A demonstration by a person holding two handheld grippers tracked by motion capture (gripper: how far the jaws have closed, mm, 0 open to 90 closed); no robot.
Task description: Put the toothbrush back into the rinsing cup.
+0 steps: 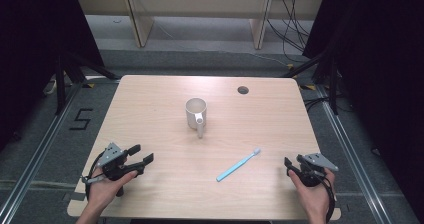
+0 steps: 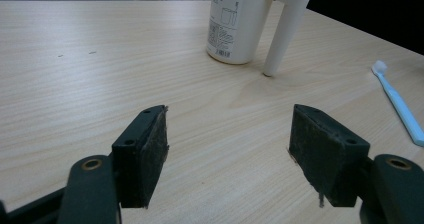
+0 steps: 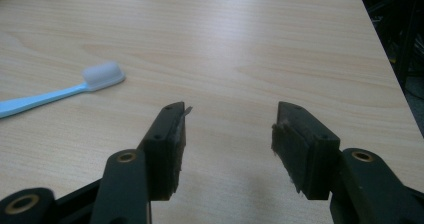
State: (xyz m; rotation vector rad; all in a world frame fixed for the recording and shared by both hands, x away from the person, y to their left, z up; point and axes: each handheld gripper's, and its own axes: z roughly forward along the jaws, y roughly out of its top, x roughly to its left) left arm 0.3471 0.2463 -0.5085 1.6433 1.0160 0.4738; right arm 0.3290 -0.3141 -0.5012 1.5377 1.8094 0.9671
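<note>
High view, white mug [image 1: 196,112] mid-table [image 1: 150,114], blue toothbrush [image 1: 238,165] nearer, both grippers' jaws wide, empty.

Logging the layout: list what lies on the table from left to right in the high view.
Left hand-held gripper → mug → toothbrush → right hand-held gripper.

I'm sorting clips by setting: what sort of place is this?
Probably a lab recording booth: black curtains flank a bare wooden table, and a floor marking "5" sits by metal rails.
</note>
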